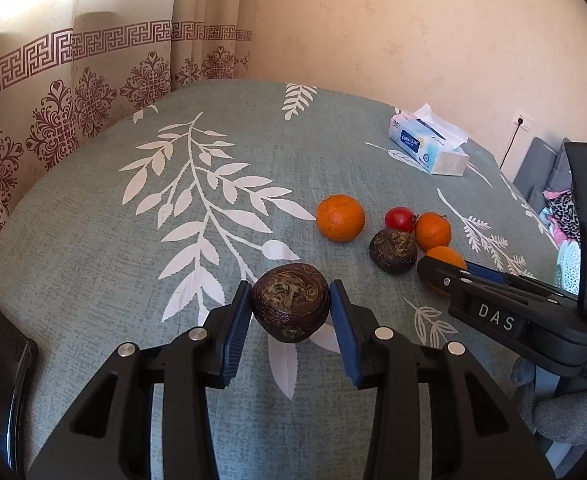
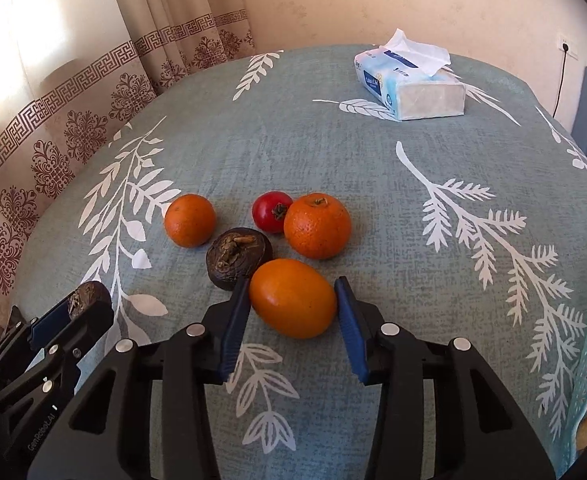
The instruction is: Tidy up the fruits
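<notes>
While I sort this pile by kind, I have one fruit in each tool. My left gripper (image 1: 290, 308) is clamped on a dark brown wrinkled fruit (image 1: 290, 307), its blue pads pressing both flanks, and the shadow under it suggests it hangs just clear of the tablecloth (image 1: 93, 240), toward the near edge of the table and apart from the others. I judge I am holding it there to move it away from the oranges.

My right gripper (image 2: 292, 306) straddles the smooth oval orange fruit (image 2: 293, 297). Its left finger touches the skin; beside the right finger I see a thin gap, so I cannot tell whether the grip has closed. That fruit seems to rest on the cloth at the near side of the cluster.

Just beyond it sit the second dark fruit (image 2: 238, 257), a rough-skinned orange (image 2: 317, 226) and a small red fruit (image 2: 272, 211), all crowded together near the middle of the table, the red one touching the orange. Another orange (image 2: 189, 220) lies a little to the left, on its own. A tissue pack (image 2: 411, 84) stands well apart toward the far right corner, out of my way.

Being so tightly packed, the cluster could roll if my right finger nudges the dark fruit next to it.
</notes>
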### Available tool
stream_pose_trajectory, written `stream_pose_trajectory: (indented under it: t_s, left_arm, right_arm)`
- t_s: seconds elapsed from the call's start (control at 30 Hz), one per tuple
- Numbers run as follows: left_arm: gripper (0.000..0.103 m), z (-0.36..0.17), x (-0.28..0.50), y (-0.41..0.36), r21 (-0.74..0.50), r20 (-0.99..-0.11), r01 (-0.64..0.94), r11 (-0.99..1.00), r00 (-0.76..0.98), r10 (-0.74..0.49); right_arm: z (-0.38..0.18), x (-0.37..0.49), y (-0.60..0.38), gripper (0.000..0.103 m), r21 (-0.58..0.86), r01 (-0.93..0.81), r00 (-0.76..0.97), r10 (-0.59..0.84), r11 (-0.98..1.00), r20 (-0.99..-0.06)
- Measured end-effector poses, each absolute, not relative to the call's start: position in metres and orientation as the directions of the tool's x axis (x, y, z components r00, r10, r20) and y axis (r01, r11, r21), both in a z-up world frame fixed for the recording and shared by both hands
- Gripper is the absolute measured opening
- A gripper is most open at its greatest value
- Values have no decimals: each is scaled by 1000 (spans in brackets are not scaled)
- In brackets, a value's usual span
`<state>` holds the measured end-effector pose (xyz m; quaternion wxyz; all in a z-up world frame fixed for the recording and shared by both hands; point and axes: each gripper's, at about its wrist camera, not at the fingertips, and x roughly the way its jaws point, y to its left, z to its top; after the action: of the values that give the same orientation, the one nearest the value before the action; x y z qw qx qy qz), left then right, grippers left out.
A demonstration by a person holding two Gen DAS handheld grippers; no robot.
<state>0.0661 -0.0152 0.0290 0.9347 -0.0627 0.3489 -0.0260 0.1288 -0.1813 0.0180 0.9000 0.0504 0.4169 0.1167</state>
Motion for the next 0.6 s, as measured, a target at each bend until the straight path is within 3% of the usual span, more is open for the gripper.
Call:
stream_pose_trajectory:
  t_s: [0.6]
  left_arm:
    - [40, 28, 64, -22, -144, -645, 57, 988, 752, -138]
  right_arm:
    - [42, 73, -202, 44, 225, -140, 674, 259, 964, -692]
